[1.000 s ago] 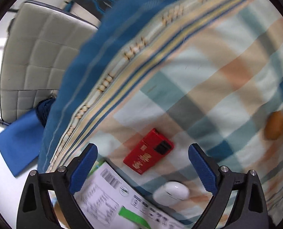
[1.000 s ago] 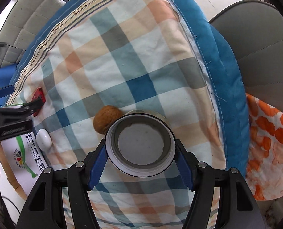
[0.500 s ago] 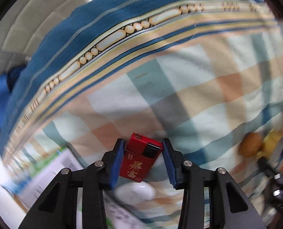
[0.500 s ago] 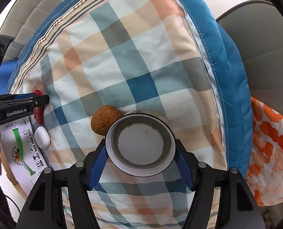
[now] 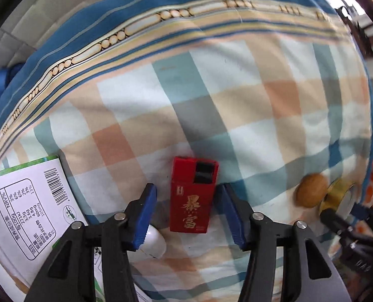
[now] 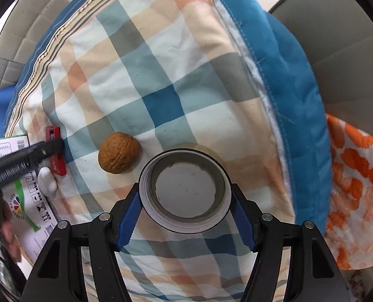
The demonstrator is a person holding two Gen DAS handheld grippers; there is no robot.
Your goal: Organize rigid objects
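The left gripper (image 5: 185,212) points down at a small red rectangular box with gold characters (image 5: 192,196) that lies flat on the plaid cloth of blue, orange and cream squares (image 5: 211,95). Its blue-padded jaws have just been opening: the box sits between them with a gap on each side, and neither pad presses on it. In the left wrist view the box is near the picture's centre, a shade toward 6 o'clock. A white rounded pebble-like object (image 5: 153,242) lies at 7 o'clock from the box, partly behind the left jaw, and a white printed carton with a barcode and green edging (image 5: 23,209) lies at 9 o'clock from the box.

The right gripper (image 6: 185,210) is clamped on a white round plastic jar seen from its open mouth (image 6: 185,193), both blue pads pressing its rim. In the right wrist view a brown walnut (image 6: 118,152) rests on the cloth at 10 o'clock from the jar, close to it but apart. The red box shows small at 9 o'clock of that view, partly hidden behind the black arm of the left gripper. A gold-coloured round lid or tin (image 5: 337,196) sits just beside the walnut at the right gripper's tips in the left wrist view; what it is I cannot tell. A blue quilted border (image 6: 282,75) edges the cloth at 2 o'clock
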